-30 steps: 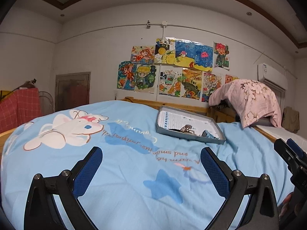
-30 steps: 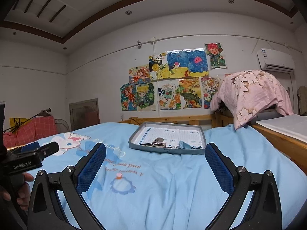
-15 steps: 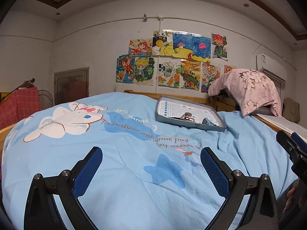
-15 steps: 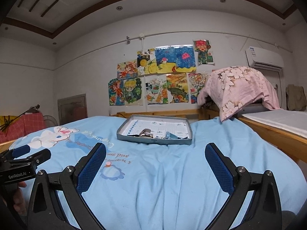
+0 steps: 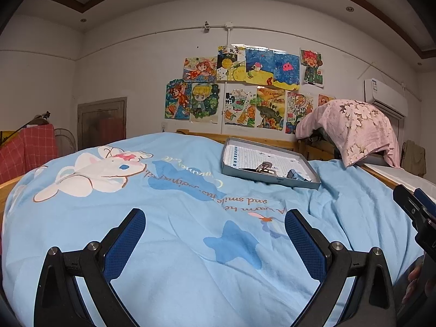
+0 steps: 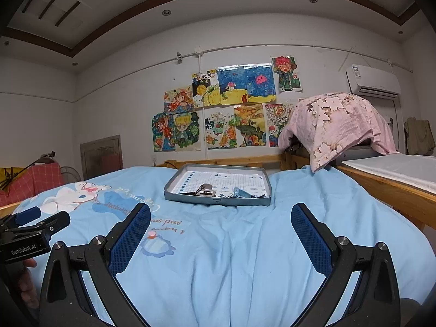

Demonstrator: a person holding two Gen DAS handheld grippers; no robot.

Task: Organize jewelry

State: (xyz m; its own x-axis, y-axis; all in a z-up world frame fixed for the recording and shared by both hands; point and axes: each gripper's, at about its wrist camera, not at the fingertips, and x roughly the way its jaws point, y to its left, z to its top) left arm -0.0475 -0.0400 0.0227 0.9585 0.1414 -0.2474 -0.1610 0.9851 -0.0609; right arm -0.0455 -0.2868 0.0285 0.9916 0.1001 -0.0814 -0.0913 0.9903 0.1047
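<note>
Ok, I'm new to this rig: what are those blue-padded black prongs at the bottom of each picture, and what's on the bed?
Those prongs are handheld two-finger grippers, one per hand, each carrying a forward-looking fisheye camera. One picture looks along the left gripper, the other along the right gripper. Both stand open and hold nothing, above a blue quilt. Farther off on the quilt sits a shallow grey tray with small jewelry pieces near its front edge; they are too small to identify.
</note>
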